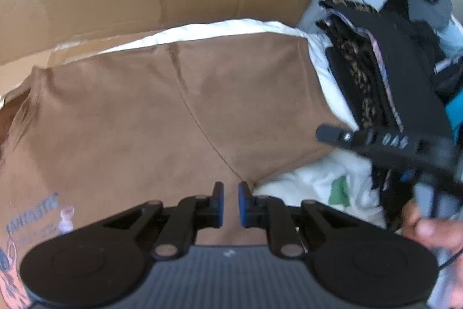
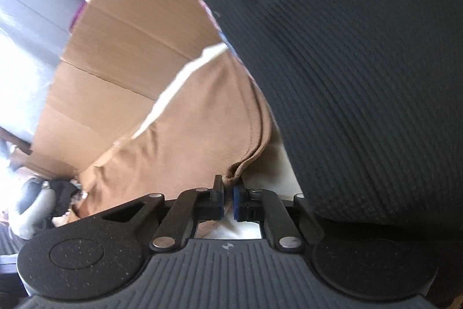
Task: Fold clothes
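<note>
Brown shirt [image 2: 185,135] hem pinched by right tool [image 2: 228,197]

One readable print, left wrist view

I make out "FANTASTIC" [image 1: 33,212] in blue caps on the brown garment [image 1: 162,118], lower-left corner, w/ smaller lines under it too blurred to read. Small white mark on my left gripper's [image 1: 230,203] grey body, no letters I can tell. Right wrist view: nothing legible.
</note>
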`<act>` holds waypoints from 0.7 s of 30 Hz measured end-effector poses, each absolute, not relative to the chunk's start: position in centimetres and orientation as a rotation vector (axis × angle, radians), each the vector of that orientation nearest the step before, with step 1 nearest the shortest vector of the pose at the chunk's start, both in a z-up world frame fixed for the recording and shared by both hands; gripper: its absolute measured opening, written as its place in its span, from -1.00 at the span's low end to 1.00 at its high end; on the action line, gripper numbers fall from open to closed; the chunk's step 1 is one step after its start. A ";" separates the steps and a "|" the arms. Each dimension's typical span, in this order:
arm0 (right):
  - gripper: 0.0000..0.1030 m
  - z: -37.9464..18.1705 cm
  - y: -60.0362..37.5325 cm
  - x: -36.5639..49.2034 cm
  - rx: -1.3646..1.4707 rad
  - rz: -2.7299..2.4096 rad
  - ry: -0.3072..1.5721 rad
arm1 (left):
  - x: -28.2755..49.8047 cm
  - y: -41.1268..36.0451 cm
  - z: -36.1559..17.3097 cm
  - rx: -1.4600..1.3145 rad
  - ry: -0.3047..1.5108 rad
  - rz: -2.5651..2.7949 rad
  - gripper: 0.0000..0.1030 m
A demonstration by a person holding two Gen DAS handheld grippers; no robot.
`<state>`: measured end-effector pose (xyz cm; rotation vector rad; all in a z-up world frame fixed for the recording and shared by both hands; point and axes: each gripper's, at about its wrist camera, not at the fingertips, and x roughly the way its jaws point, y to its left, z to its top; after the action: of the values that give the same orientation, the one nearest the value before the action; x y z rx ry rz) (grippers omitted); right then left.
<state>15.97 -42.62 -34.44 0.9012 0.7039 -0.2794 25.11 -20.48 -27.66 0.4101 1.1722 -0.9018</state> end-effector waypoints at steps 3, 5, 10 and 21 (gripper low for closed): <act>-0.94 -33.7 -42.5 16.2 0.880 -0.255 0.683 | 24.6 -20.9 -29.0 0.429 1.183 -0.928 -0.79; -0.94 -33.2 -42.4 16.5 0.866 -0.238 0.669 | 24.2 -21.3 -29.9 0.445 1.184 -0.950 -0.80; -0.94 -31.9 -42.1 17.3 0.841 -0.191 0.628 | 23.9 -21.4 -31.4 0.465 1.188 -0.951 -0.81; -0.94 -30.5 -41.1 17.8 0.834 -0.085 0.600 | 23.6 -21.4 -31.9 0.462 1.126 -1.002 -0.84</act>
<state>17.75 -41.06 -30.52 0.8336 0.6003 -0.0854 23.55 -21.44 -31.93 0.4621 1.1259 -1.0022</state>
